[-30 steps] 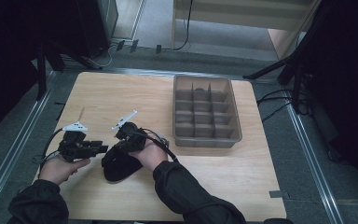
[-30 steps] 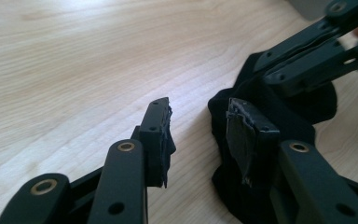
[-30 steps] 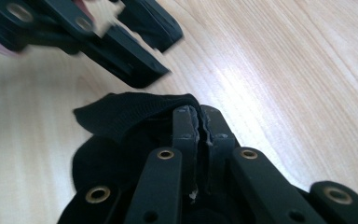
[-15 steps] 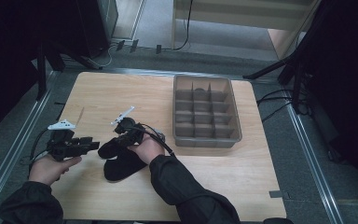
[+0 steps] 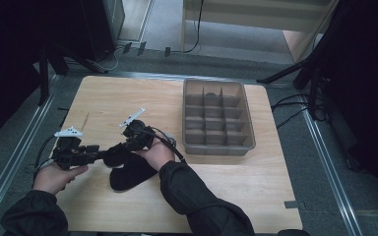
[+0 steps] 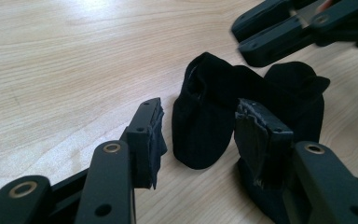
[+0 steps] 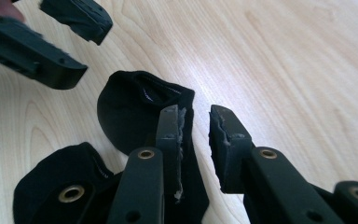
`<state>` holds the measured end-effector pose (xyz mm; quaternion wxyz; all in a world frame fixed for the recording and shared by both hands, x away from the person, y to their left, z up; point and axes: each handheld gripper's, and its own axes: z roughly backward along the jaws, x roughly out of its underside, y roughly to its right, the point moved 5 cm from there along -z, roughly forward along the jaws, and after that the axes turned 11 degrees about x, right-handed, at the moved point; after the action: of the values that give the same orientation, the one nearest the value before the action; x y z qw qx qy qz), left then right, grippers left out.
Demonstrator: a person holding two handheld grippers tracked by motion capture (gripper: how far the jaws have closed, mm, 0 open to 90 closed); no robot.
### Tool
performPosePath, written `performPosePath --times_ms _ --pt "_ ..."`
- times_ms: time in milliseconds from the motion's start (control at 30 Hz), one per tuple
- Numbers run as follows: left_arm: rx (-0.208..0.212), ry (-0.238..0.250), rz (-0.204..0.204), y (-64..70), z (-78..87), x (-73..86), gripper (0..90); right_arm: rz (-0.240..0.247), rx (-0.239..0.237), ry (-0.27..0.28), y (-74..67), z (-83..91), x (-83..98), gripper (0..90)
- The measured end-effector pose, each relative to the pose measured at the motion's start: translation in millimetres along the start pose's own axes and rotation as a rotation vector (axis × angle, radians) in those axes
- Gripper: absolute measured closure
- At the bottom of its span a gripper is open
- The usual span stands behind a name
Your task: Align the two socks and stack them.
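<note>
Since a second ago: left gripper has swung in toward the black socks.
Left fingers: open wide, empty.
Right gripper: fingers slightly parted, over the socks.
Meaning: two-handed pickup seems imminent.

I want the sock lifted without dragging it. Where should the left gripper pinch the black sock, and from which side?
Judging by its pose, take the black sock at its open cuff, whose raised edge stands off the table and gives the jaws an edge to close on. The left gripper, open and facing it, could come in low from its own side.
</note>
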<state>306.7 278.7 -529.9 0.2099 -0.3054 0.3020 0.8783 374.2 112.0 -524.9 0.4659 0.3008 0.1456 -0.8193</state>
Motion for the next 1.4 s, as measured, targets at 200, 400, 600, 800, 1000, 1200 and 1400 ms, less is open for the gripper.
performPosePath --times_ms 200,400,600,800,1000,1200,1400 --pt "-0.011 -0.008 0.003 -0.5 -1.6 0.6 52.6 0.009 -0.002 0.018 1.3 21.8 2.2 72.9" --pt "-0.029 -0.029 0.021 -2.7 -3.6 4.7 52.6 0.016 -0.012 0.033 -2.9 39.1 11.8 70.8" --pt "-0.04 -0.031 0.026 -8.5 -10.0 5.6 52.0 0.015 -0.031 0.043 -9.7 50.2 25.3 65.9" --pt "-0.031 -0.044 0.019 -11.5 -17.9 6.6 49.7 0.022 -0.051 0.037 -16.6 47.1 40.6 61.3" --pt "-0.032 -0.064 0.0 -9.8 -24.2 6.7 48.0 0.019 -0.042 0.024 -16.4 34.0 48.9 59.6" --pt "-0.024 -0.095 0.03 -13.7 -27.6 9.2 60.4 0.004 -0.047 0.012 -15.0 22.2 52.8 76.8" --pt "-0.009 -0.095 0.088 -18.1 -25.2 7.8 83.1 -0.013 -0.058 0.007 -14.7 20.4 52.2 86.0"
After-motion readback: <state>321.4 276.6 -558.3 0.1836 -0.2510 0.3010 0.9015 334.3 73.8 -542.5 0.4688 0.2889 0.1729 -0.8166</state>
